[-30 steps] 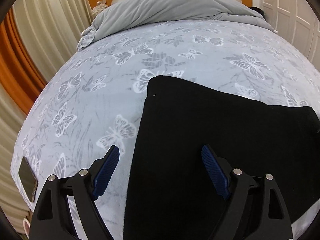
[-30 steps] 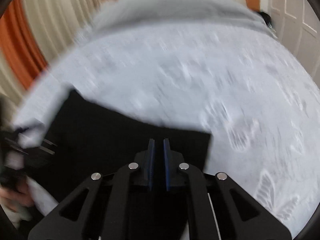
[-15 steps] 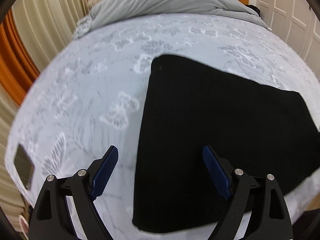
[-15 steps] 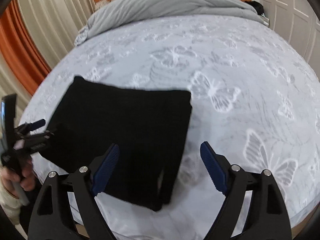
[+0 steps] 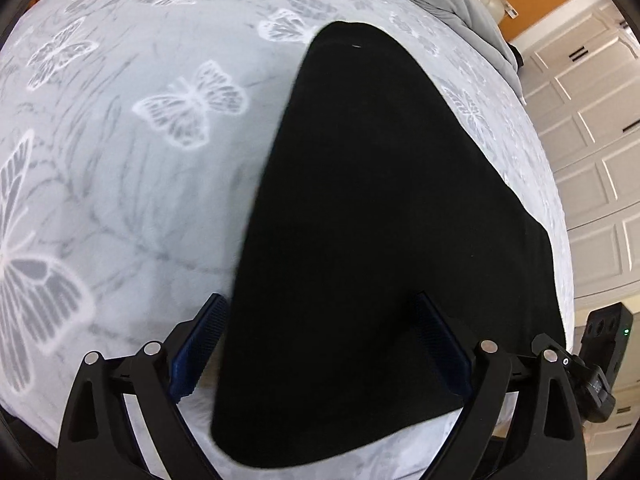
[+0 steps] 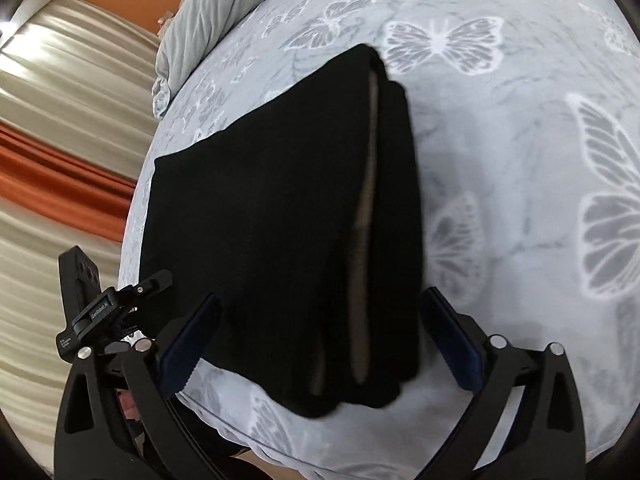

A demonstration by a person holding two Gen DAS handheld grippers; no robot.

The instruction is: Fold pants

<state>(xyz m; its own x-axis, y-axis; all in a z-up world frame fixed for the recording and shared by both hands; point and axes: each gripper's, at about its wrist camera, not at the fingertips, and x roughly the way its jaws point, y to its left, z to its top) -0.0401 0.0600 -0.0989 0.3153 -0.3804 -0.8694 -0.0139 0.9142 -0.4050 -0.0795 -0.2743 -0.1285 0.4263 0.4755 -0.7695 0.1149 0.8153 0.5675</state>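
Lying folded on bed (image 5: 120, 200), pants (image 5: 372, 248) sit between spread left gripper (image 5: 320, 344) & right gripper (image 6: 316, 344) (both empty).

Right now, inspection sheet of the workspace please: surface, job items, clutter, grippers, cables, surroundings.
Surface: bed with grey butterfly-print cover.
Job's things: black pants folded into a layered stack near the bed's front edge, lying flat.
Clutter: nothing seen.
Grippers: left hand-held gripper open, empty, over the pants; right hand-held gripper open, empty, over the pants.
Cables: nothing seen.
Surroundings: grey duvet bunched at the head end; curtains; white panelled doors; orange wall.
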